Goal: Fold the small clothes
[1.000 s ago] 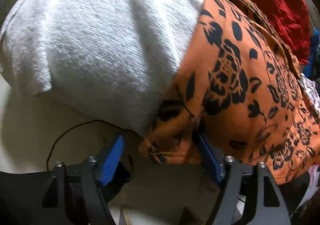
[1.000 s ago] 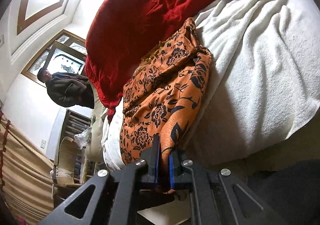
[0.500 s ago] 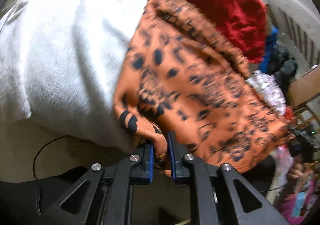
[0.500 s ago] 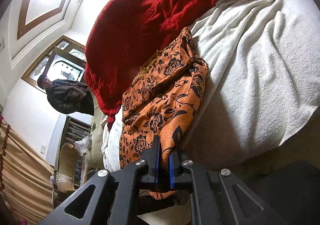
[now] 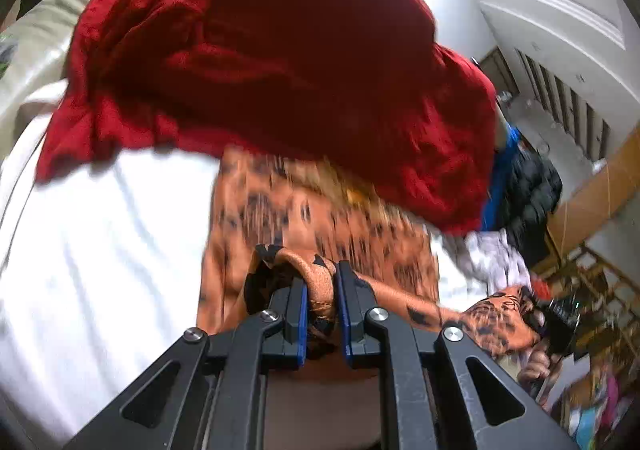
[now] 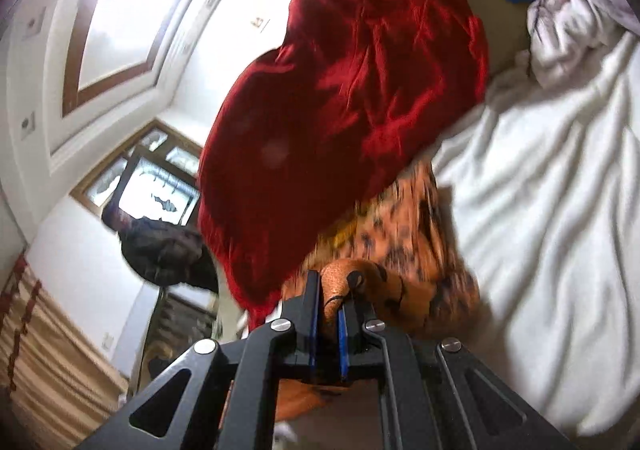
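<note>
Left hand-held gripper (image 5: pixel 322 290): matte black frame with triangular cut-outs, round silver screw heads.
Left fingers (image 5: pixel 298 314): black blocks, blue pads on the inner faces.
Right hand-held gripper (image 6: pixel 329 310): same black frame, silver screws.
Right fingers (image 6: pixel 311 314): black, thin blue pads.

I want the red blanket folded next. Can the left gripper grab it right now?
Probably not yet. The left gripper is shut on the orange cloth, so it has no free grip. The red blanket lies just past it, nothing blocking the way, once the cloth is let go.
</note>
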Tool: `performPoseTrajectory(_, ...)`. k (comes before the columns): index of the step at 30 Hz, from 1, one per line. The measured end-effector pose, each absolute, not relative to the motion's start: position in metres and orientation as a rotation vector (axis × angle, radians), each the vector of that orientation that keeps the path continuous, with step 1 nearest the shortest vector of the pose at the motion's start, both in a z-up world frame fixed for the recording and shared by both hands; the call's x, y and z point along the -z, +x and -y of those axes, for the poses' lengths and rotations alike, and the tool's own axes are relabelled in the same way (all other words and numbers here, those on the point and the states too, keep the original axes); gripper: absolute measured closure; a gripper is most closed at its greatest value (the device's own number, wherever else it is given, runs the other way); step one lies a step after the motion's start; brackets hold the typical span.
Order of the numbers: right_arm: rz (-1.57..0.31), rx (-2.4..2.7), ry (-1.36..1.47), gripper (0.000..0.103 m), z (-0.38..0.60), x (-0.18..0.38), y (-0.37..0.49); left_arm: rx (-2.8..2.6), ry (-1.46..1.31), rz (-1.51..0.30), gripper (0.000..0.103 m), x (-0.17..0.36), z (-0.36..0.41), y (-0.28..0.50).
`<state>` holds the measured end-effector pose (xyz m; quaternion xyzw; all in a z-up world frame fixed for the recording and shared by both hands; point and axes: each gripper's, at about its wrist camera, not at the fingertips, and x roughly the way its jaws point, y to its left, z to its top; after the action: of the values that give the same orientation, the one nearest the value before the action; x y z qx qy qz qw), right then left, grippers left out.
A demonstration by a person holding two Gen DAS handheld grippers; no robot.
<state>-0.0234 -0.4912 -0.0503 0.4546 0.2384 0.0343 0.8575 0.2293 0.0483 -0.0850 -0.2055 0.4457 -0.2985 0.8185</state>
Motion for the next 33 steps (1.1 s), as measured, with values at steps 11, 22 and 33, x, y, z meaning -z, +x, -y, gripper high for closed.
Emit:
performPoseTrajectory(11, -0.677, 0.134, 1.186, 0.094, 0.569, 0.170, 0.163, 0.431, -0.454, -1.032, 0.089, 0.176, 0.008, 0.405)
performPoseTrajectory(22, -0.493, 0.004, 1.359, 0.081, 0.603, 0.175, 0.135, 0.187, -0.321, -0.818, 0.052, 0.127, -0.021, 0.354)
performPoseTrajectory(33, -0.803, 0.050, 0.727, 0.045, 0.480, 0.106, 0.150, 0.370, -0.180, -0.930, 0.033, 0.138, 0.043, 0.268)
